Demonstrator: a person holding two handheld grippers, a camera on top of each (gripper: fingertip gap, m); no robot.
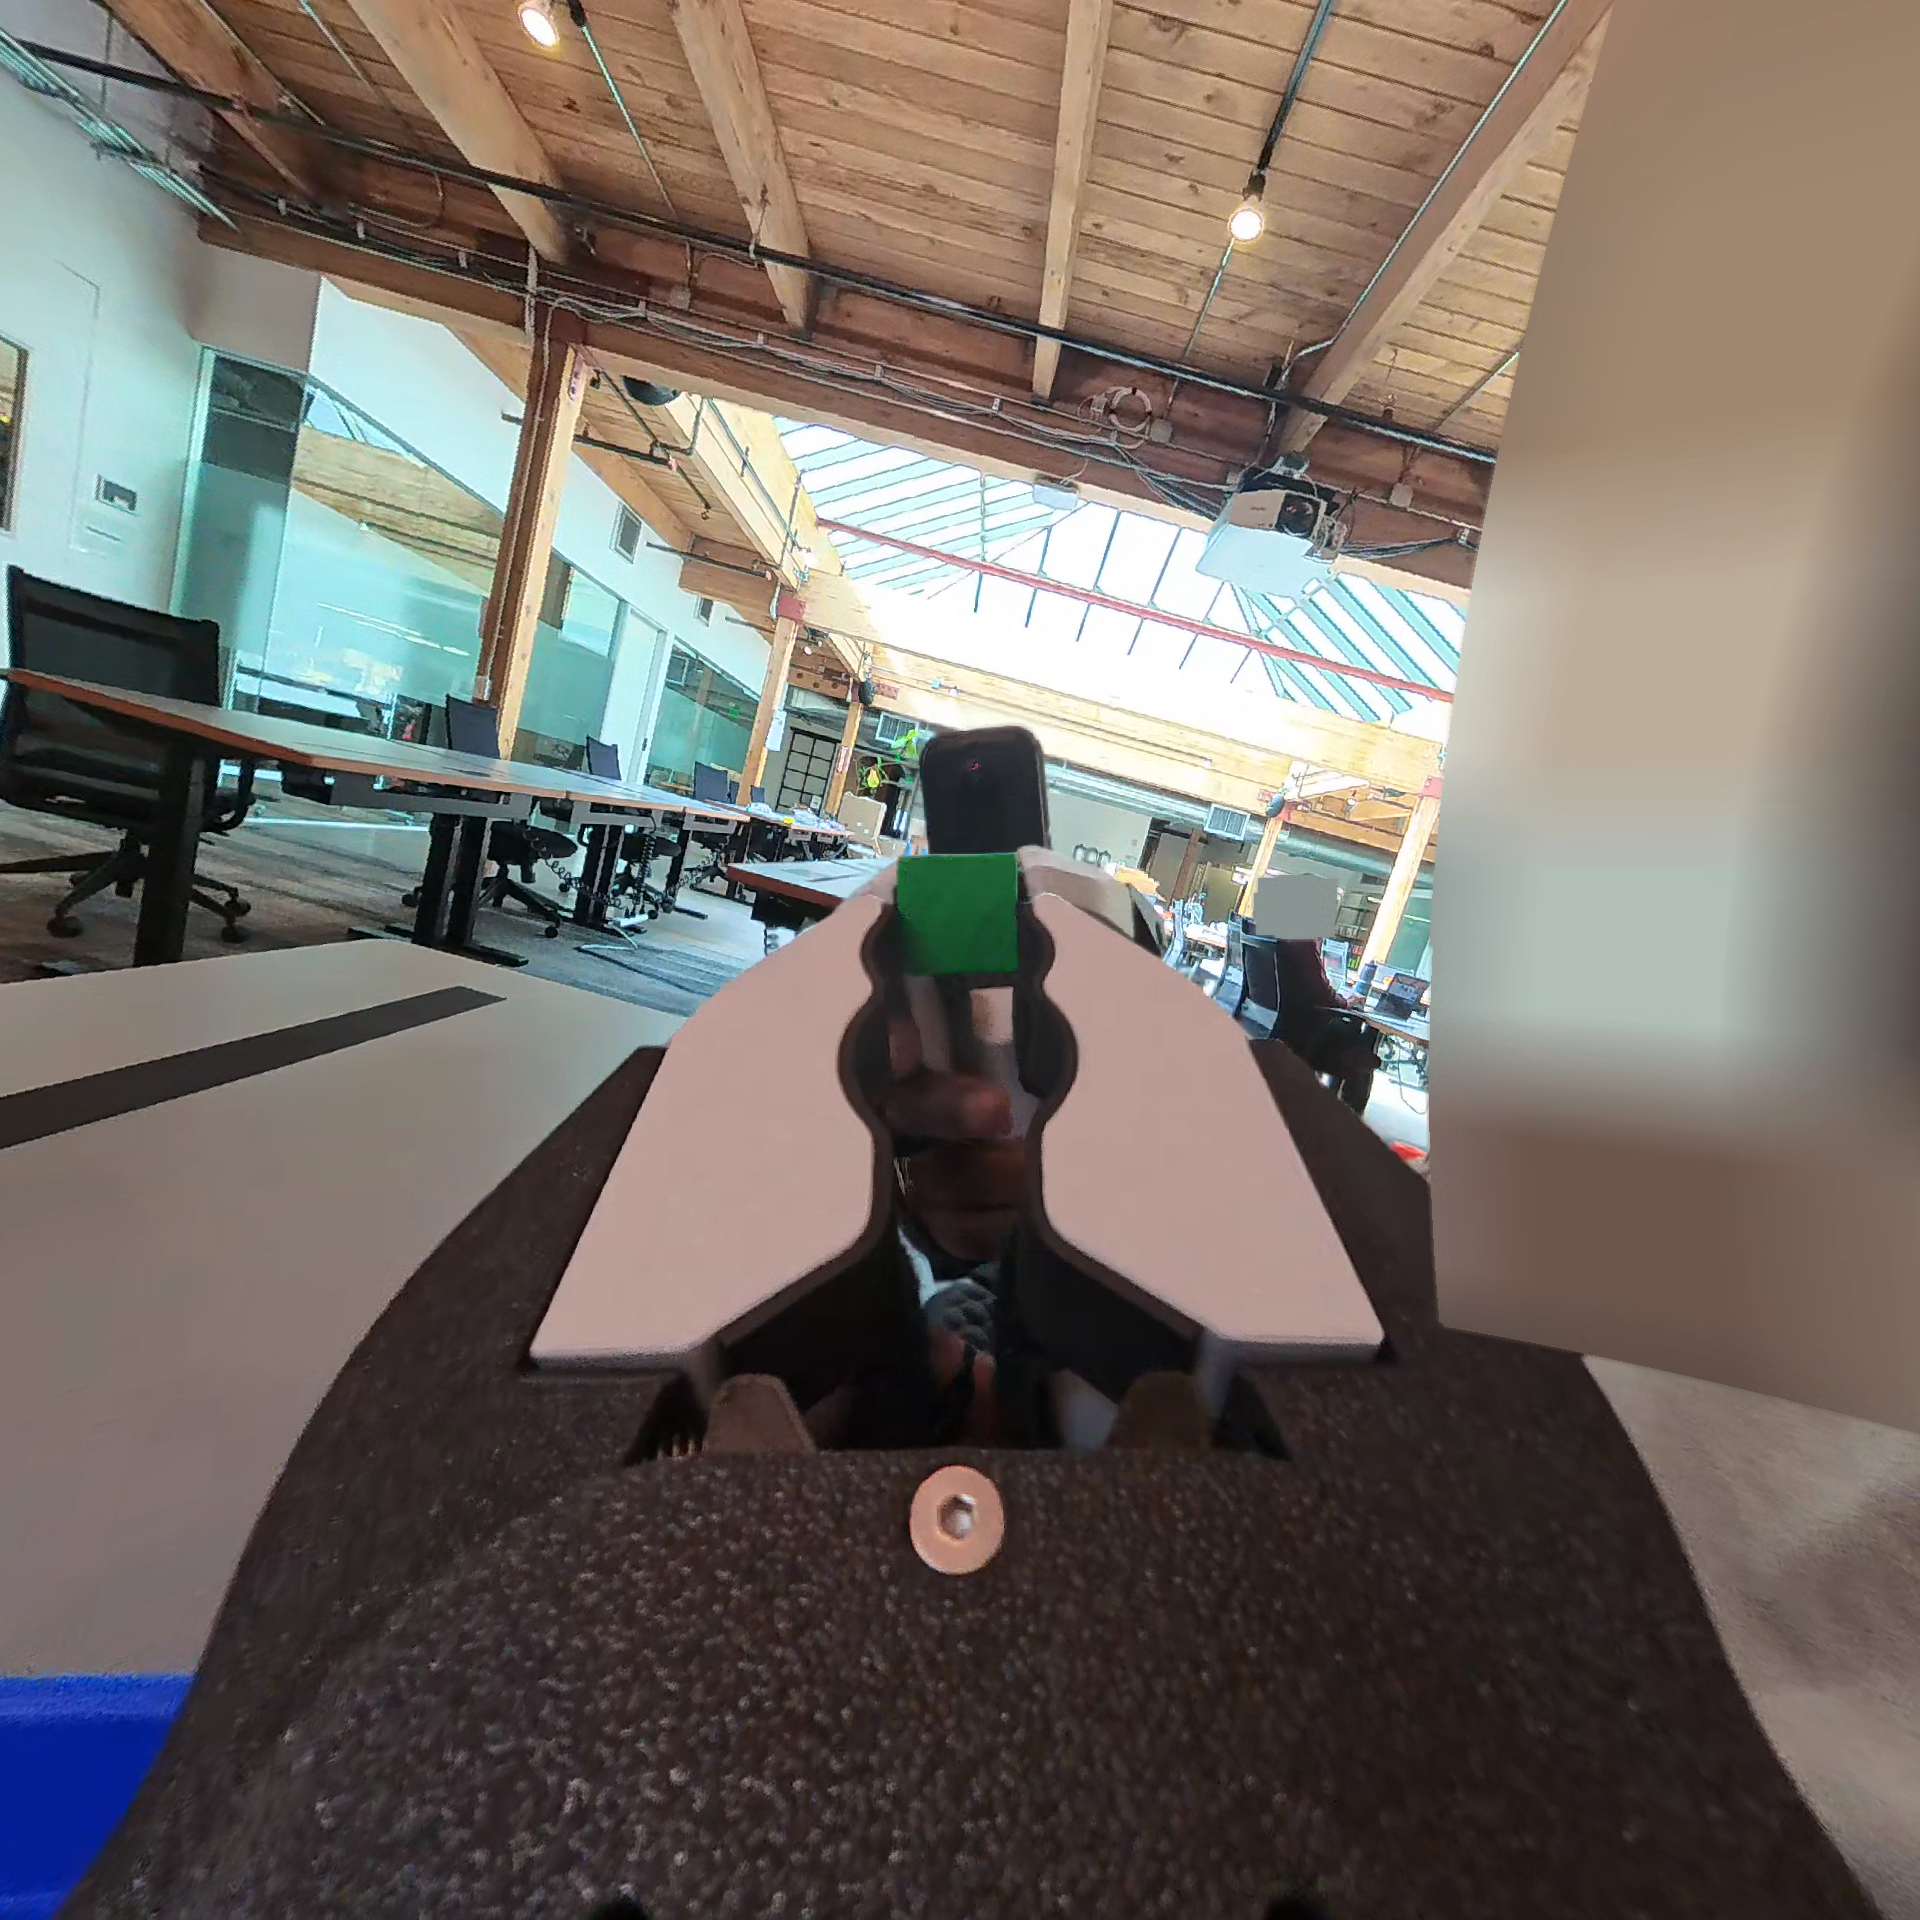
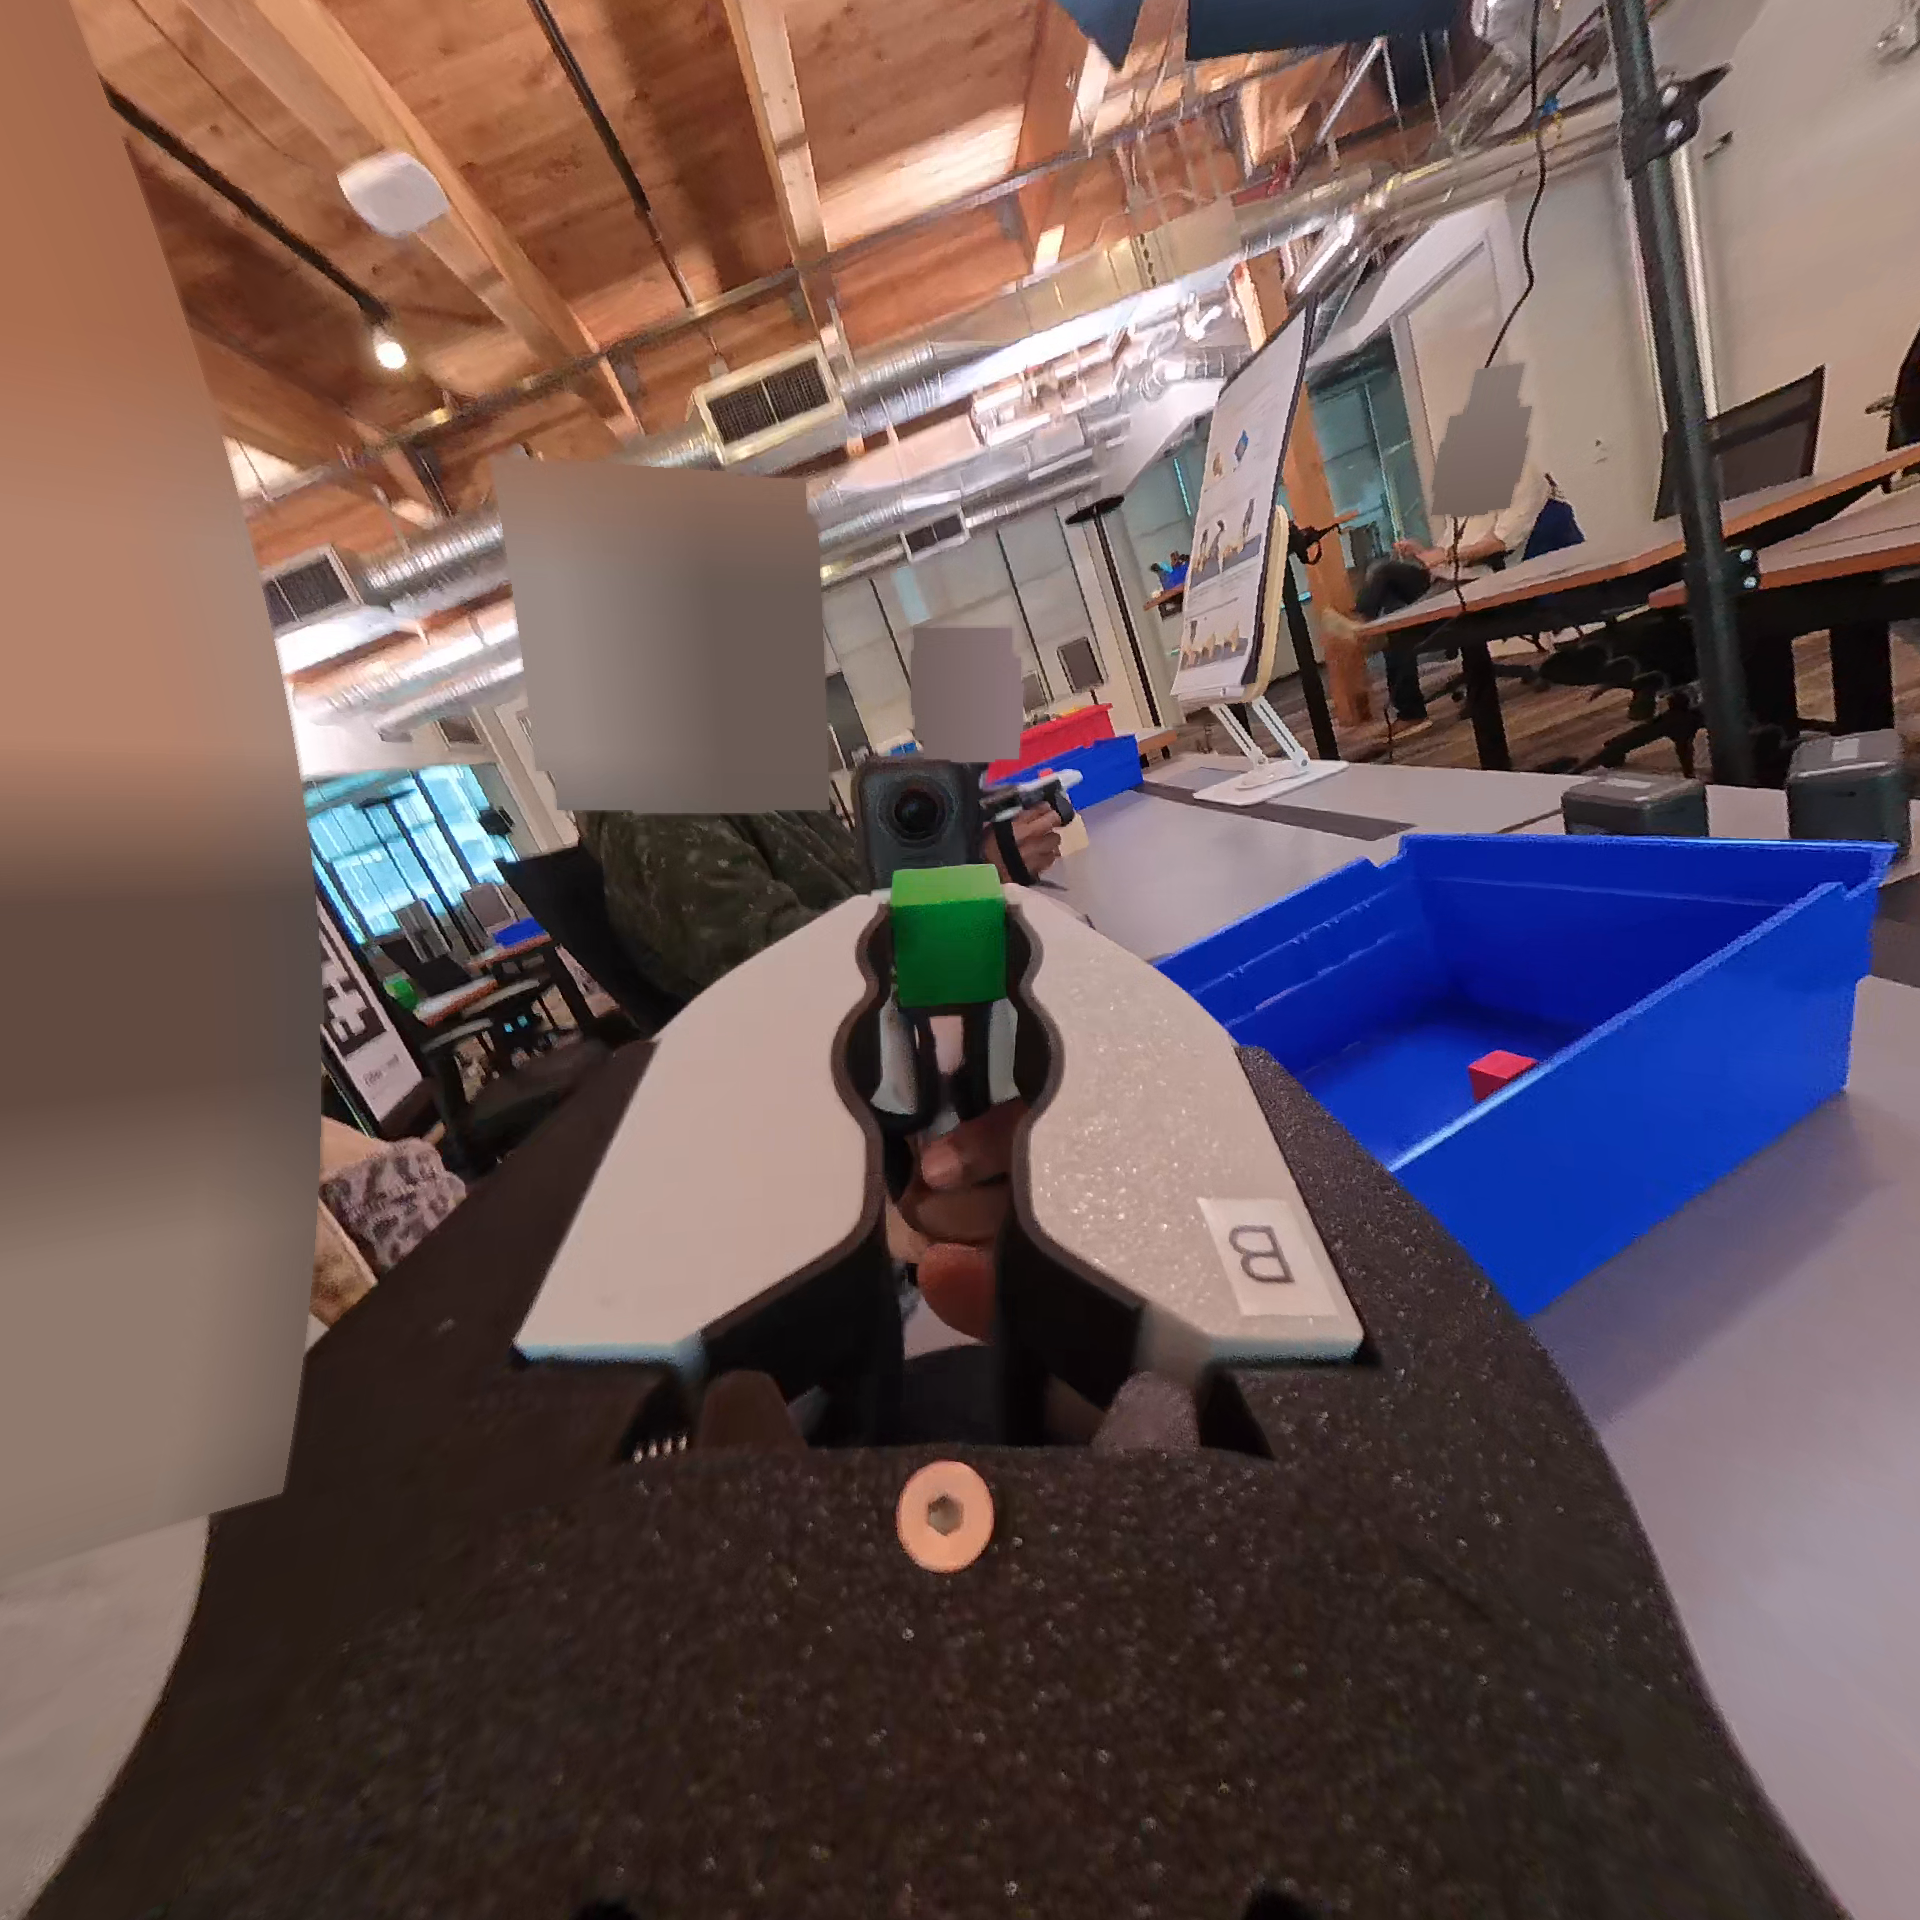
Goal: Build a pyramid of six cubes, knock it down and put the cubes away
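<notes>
A green cube [image 1: 956, 916] sits between the fingertips of my left gripper [image 1: 956, 883], held up in the air above the grey table [image 1: 208, 1195]. My right gripper [image 2: 948, 914] faces it head-on and is closed on the same green cube [image 2: 948, 951]. Each view shows the other gripper's fingers just below the cube and its black camera behind it: the right gripper's camera [image 1: 982, 795] in the left wrist view, the left gripper's camera [image 2: 914, 831] in the right wrist view. A hand shows through the gap between the fingers in both views.
A blue bin [image 2: 1662, 1164] lies on the table to the right, with a red cube [image 2: 1499, 1072] inside. A corner of a blue bin [image 1: 83, 1808] shows at lower left. People sit across the table [image 2: 727, 894]. Desks, chairs and a poster stand [image 2: 1247, 540] are behind. My two grippers' fingertips are within a few centimetres of each other.
</notes>
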